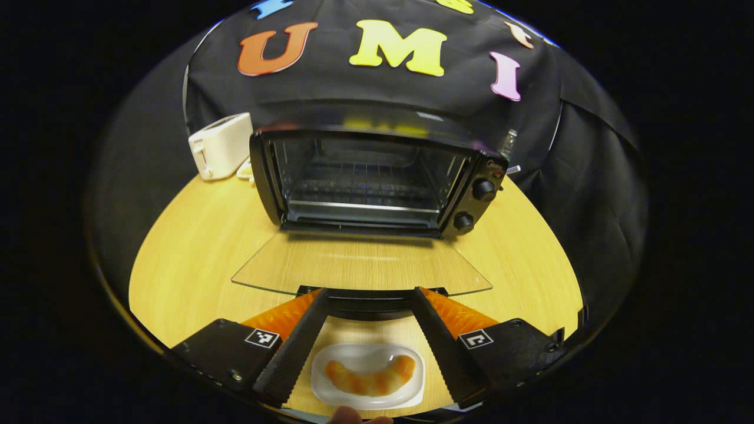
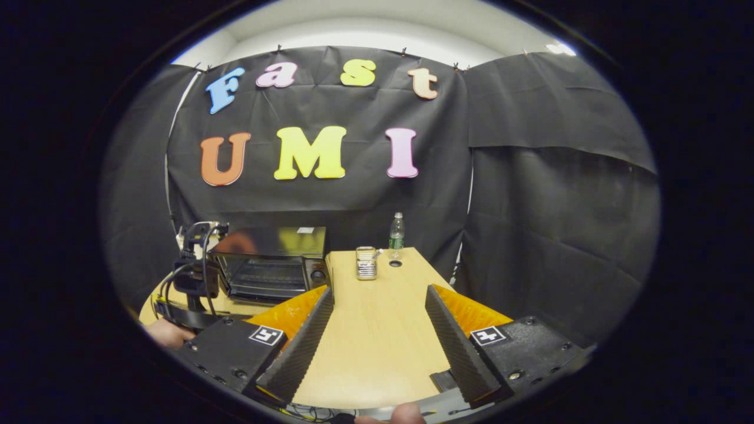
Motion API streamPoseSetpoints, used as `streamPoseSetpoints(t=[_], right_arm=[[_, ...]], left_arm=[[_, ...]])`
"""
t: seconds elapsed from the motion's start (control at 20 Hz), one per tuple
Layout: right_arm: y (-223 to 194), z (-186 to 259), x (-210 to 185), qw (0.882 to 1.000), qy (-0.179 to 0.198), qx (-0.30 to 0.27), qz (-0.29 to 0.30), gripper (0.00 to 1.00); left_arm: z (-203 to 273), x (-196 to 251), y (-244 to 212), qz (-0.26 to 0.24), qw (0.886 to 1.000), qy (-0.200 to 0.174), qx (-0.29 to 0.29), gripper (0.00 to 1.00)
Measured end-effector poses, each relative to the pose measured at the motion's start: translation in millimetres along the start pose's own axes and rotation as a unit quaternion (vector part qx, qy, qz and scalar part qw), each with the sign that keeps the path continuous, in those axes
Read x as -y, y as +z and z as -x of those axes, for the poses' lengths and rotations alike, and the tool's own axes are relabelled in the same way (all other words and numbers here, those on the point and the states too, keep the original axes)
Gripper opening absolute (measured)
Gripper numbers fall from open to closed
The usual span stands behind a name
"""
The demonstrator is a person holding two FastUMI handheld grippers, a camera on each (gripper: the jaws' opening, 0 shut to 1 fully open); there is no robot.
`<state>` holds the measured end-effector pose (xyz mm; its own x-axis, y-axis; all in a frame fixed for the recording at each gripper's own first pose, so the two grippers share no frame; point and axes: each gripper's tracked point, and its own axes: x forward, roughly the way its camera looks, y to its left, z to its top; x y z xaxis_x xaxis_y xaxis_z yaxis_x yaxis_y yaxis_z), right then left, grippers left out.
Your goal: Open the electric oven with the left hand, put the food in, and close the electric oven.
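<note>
Already the electric oven (image 1: 377, 176) stood with its glass door (image 1: 359, 268) folded flat onto the table (image 1: 194, 259). I saw the food (image 1: 371, 377), a curved pastry, on a small white dish (image 1: 412, 391) between my left gripper (image 1: 368, 294)'s wide, empty fingers. It looked soft and light, so I judged the dish's rim the safer hold. My right gripper (image 2: 380, 294) gaped, holding nothing.

oven (image 1: 377, 176) mouth unblocked, door (image 1: 359, 265) down
</note>
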<state>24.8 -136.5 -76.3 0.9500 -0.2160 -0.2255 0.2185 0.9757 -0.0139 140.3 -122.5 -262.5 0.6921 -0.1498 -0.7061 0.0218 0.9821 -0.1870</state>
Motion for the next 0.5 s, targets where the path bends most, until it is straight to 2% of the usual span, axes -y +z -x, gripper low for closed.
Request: streamPoseSetpoints(t=[0.2, 0.5], right_arm=[[-2, 0, -2, 1.000, 0.003, 0.000, 0.010, 0.99], [-11, -3, -5, 1.000, 0.007, -0.015, 0.010, 0.99]], left_arm=[[-14, -13, -26, 0.016, 0.999, 0.004, -0.045, 0.93], [-25, -19, -34, 0.000, 0.997, 0.016, -0.078, 0.93]])
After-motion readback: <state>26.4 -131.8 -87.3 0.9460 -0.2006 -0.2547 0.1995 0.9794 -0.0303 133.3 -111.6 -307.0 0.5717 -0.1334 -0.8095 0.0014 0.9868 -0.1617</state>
